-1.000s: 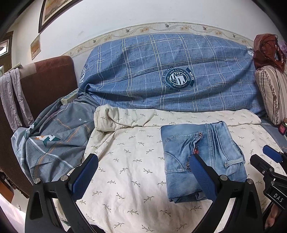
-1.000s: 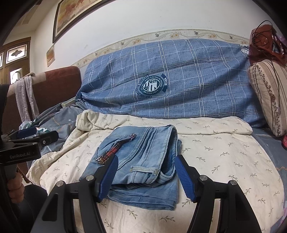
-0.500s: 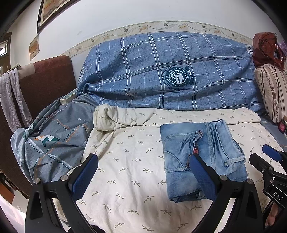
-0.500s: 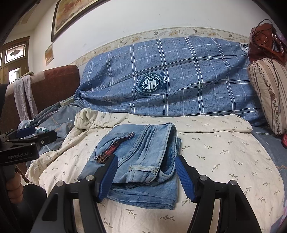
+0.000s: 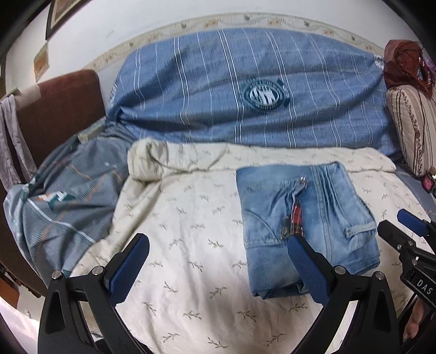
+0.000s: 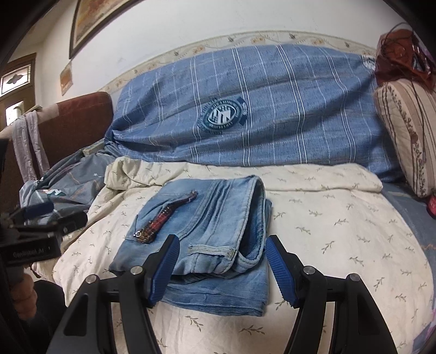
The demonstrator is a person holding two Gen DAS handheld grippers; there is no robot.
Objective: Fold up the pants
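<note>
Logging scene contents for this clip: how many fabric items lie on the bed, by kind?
Folded jeans: 1
Cream leaf-print cover: 1
Blue plaid bedding: 1
Grey patterned bedding: 1
Striped pillow: 1
Total: 5

A home bedroom or sitting room. A bed's leaf-print sheet meets a plaid blue bolster. A framed picture hangs above.

Soft even daylight, faint shadows; left view motion-blurred, right sharper; strong fisheye bending, dark corners.
</note>
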